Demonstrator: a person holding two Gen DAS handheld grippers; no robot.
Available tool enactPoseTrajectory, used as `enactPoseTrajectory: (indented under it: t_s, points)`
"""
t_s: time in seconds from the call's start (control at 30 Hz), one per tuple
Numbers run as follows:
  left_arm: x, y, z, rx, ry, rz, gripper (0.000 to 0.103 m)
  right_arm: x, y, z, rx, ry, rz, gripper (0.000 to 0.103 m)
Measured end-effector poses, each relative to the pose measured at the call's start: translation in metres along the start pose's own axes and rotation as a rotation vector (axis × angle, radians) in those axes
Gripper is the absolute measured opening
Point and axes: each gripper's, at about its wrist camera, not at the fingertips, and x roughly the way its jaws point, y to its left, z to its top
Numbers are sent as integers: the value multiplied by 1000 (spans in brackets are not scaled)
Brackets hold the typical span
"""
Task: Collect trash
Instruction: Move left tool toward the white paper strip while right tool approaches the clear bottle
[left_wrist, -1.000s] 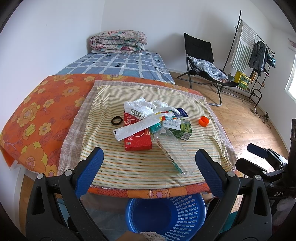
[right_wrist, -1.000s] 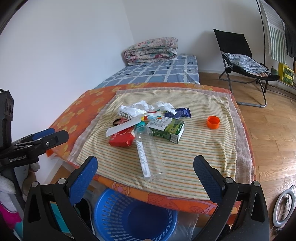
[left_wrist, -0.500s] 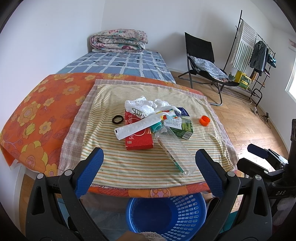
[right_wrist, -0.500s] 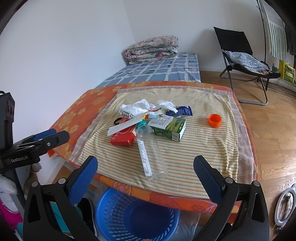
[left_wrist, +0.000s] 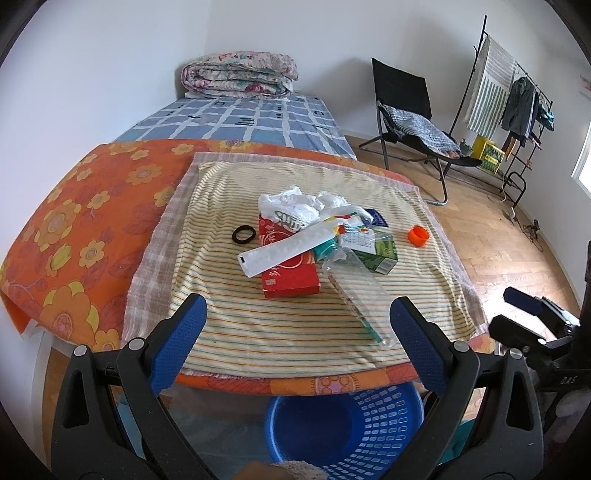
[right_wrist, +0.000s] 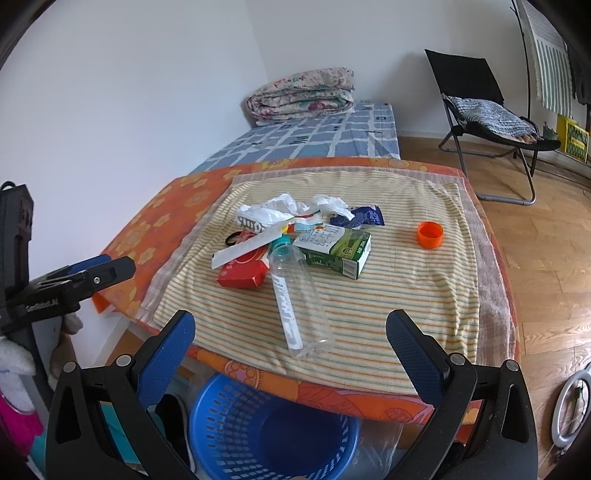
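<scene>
**Both grippers empty and held back from the litter; bottle lies nearest**

Left wrist view. The left gripper (left_wrist: 297, 332) has its jaws spread wide with nothing between them, short of the near table edge. The trash sits clustered mid-table on the striped cloth (left_wrist: 229, 314): a clear plastic bottle (left_wrist: 356, 291), a red packet (left_wrist: 290, 264) with a white strip (left_wrist: 284, 251) lying across it, a green carton (left_wrist: 380, 251), crumpled white paper (left_wrist: 295, 205), a black ring (left_wrist: 243, 235) just left of the packet, and an orange cap (left_wrist: 418, 235) apart on the right. The bottle's long axis runs from its cap end in the pile toward the near right edge, so its base lies ahead and right of this gripper. The blue basket (left_wrist: 369, 432) stands on the floor below the table edge, almost under the jaws.

Right wrist view. The right gripper (right_wrist: 290, 341) is likewise spread and empty. Here the bottle (right_wrist: 299, 299) points nearly straight at the jaws, base foremost, near the table edge. The basket (right_wrist: 236, 421) sits below.

Judgement: the right gripper is the better placed for the bottle; since the axis lies along its line of approach, a grasp would likely call for descending across the body rather than end-on.
</scene>
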Motion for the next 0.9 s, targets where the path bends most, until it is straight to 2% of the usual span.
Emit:
enactPoseTrajectory:
  t_s: [0.3, 0.47, 0.6, 0.7, 0.77, 0.8, 0.9]
  points:
    - [28, 16, 19, 35, 72, 0, 101, 13, -1, 1, -26, 15, 7, 103]
    - [49, 22, 30, 4, 130, -60, 101, 26, 0, 4, -49, 44, 3, 103]
    - [67, 19, 41, 34, 149, -74, 100, 40, 0, 10, -61, 98, 44, 103]
    - [87, 21, 46, 44, 176, -68, 95, 53, -1, 13, -70, 147, 61, 103]
    - [103, 23, 47, 40, 210, -67, 83, 63, -1, 13, -75, 177, 63, 103]
    - [111, 24, 46, 39, 232, -72, 81, 68, -2, 14, -71, 188, 69, 103]
    - [127, 25, 45, 34, 267, -70, 79, 81, -3, 15, -56, 223, 96, 102]
